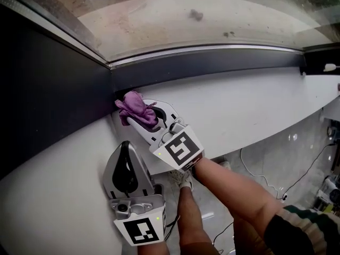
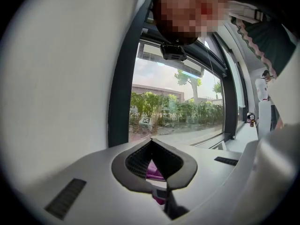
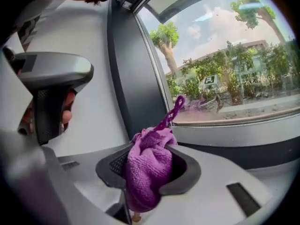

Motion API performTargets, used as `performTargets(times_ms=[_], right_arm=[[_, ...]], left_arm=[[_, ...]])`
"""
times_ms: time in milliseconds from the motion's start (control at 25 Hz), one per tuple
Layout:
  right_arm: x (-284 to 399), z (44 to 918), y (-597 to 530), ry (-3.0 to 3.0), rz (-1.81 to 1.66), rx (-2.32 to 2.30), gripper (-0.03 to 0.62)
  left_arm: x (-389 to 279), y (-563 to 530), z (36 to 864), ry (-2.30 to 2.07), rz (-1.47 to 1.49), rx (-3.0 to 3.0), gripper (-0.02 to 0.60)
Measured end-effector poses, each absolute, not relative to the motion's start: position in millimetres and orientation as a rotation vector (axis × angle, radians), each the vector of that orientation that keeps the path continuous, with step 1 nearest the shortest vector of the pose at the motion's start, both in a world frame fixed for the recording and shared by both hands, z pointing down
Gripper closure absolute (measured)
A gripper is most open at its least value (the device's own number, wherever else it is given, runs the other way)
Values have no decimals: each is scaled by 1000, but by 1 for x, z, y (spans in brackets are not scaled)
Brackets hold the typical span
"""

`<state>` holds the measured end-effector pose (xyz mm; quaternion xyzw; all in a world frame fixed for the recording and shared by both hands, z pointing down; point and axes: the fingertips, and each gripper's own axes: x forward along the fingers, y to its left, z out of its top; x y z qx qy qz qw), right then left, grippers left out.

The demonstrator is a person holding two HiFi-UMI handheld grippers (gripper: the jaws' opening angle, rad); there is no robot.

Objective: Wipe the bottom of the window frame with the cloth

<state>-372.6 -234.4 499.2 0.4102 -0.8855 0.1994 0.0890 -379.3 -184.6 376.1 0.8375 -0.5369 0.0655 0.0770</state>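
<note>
Right tongs (image 1: 146, 120) pinch a bunched purple cloth (image 1: 135, 107), wad sticking out past the tips with a loose thread on top. The cloth sits at the far left corner, where the dark bottom rail of the window frame (image 1: 212, 64) meets the dark upright (image 1: 48, 89). It looks pressed against the rail, though contact is hard to confirm from the head view. Judged reason for this placement: starting at the corner allows one sweep rightward along the whole rail. The bunched grip leaves a soft pad facing the frame.

Left tongs (image 1: 126, 175) are pressed together and hold nothing. The purple seen through their gap is the cloth beyond. They rest low on the white sill (image 1: 255, 102), just beside the right tongs, likely parked out of the wipe path.

No containers in view. Wiping seems barely begun.
</note>
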Motion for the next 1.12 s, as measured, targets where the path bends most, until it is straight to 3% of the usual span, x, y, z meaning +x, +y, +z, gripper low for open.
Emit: performTargets(times_ms=[240,1120], right_arm=[[-369,535,-232,-2469,574,1220,451],[-341,545,-234,-2364,587,1207,453]], left_arm=[[-380,-187,386,-1592,207,2506,574],[-374,-195,393,-1584,262,2463,574]])
